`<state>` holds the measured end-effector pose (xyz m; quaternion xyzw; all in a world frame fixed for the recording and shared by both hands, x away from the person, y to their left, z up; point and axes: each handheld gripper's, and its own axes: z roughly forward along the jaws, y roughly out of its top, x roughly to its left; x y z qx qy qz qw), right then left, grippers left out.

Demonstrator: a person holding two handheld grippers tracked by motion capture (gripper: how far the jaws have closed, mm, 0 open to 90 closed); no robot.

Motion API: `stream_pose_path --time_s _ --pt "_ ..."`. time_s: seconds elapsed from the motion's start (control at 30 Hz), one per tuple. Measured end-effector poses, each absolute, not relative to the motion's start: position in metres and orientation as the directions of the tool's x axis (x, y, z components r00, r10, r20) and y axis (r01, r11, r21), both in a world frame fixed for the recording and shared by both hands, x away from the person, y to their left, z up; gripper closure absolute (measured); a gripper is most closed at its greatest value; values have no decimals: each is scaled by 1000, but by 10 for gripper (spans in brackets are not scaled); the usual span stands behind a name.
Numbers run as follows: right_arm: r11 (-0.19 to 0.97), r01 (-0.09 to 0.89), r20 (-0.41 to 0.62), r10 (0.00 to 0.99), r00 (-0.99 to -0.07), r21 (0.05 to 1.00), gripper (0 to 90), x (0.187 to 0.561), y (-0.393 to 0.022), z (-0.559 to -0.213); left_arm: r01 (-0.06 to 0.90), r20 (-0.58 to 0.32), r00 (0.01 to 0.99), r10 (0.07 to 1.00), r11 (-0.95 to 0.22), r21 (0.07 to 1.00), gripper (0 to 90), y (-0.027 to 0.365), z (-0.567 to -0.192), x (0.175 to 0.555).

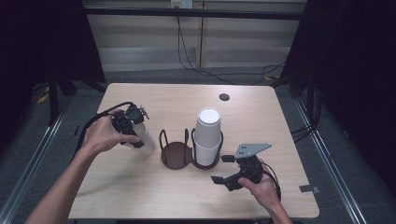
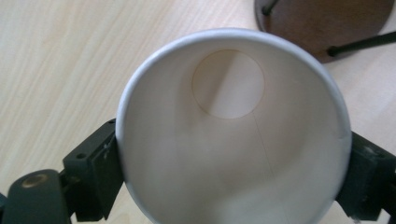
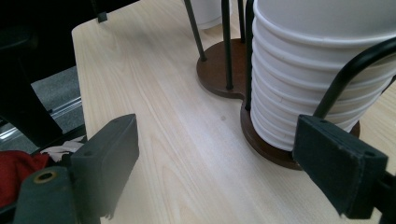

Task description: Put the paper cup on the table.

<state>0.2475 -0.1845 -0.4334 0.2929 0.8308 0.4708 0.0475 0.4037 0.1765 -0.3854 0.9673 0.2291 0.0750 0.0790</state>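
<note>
Light wooden desk (image 1: 140, 196), with a dark two-ring cup holder (image 1: 177, 154) at mid-desk: left ring bare, right ring loaded with a tall stack of white paper cups (image 1: 207, 135). Just left of the holder, a single paper cup (image 1: 145, 137) carried in the left gripper (image 1: 133, 130), tilted, mouth toward the gripper's camera, long axis running away from the fingers toward the holder's bare base. In the left gripper view, fingers (image 2: 95, 168) flanking the cup (image 2: 233, 135) at the rim on both sides, touching the wall; rim round, not crushed, so a light hold at most. Left hand clearly the nearer one to the bare ring. Right gripper (image 1: 223, 169) near the stack's right side, low over the desk, fingers (image 3: 109, 154) spread wide apart with nothing between them, stack (image 3: 322, 70) just ahead.
</note>
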Motion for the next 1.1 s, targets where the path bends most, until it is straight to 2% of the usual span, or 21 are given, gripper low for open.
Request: stream_pose_path --time_s 0.63,0.9,1.1 --pt "386 459 214 531 -820 800 147 249 -184 -436 426 108 880 463 -869 253 74 158 -399 408" --pt "392 470 220 534 -816 791 147 249 -184 -437 443 42 875 482 -833 332 62 161 -407 410" --pt "399 476 221 538 -814 784 148 250 -183 -439 446 43 870 491 -822 353 58 164 -415 411"
